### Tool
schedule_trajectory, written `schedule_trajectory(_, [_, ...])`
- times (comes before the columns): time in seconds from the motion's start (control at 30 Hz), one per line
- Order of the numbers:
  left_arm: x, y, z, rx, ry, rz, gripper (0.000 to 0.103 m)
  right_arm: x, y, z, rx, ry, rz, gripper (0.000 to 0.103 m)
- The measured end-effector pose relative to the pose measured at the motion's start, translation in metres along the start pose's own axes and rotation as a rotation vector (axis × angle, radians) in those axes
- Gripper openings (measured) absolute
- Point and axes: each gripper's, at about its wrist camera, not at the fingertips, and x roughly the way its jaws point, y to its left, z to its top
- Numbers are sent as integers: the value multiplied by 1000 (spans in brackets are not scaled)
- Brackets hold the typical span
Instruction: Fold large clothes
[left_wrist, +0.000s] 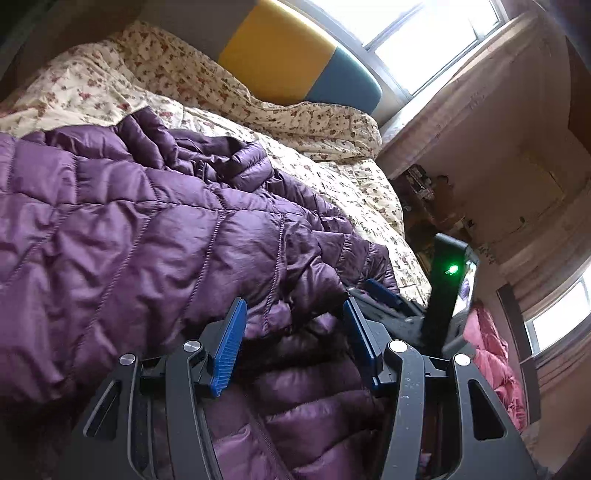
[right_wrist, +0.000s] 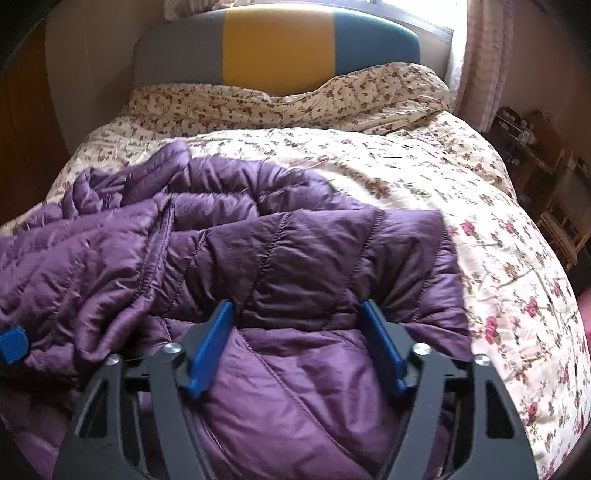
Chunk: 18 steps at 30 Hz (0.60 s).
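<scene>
Right up close, both grippers, left (left_wrist: 293, 332) and right (right_wrist: 301, 343), sit half open over the jacket (right_wrist: 295, 251), gripping nothing. It's partly folded on the duvet (right_wrist: 424, 177), far sleeves still bunched, so more folding left.

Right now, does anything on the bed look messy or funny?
Yes. The purple jacket lies rumpled on the flowery blanket, bunched up at its far left end instead of spread flat. Nothing looks torn or spilled. Both grippers, left and right, are open over it.
</scene>
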Motion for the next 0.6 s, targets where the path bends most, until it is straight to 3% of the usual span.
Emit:
schedule_trajectory(0.2, [-13,3,-6,25,-16,67,54,-19,9,16,116,26,224,69])
schedule_trajectory(0.33, [-25,9,-17,36,-18,88,54,-11,40,18,104,89,294,69])
schedule_trajectory(0.4, [-32,15,-23,27,-19,93,54,-4,50,18,96,114,301,57])
schedule_trajectory(0.47, [-38,23,-29,20,-20,103,54,2,61,16,86,142,316,31])
schedule_trajectory(0.57, [-46,34,-37,16,-24,128,54,0,68,13,47,123,272,13])
schedule_trajectory(0.6, [-48,37,-38,10,-27,136,54,0,64,14,44,116,255,12])
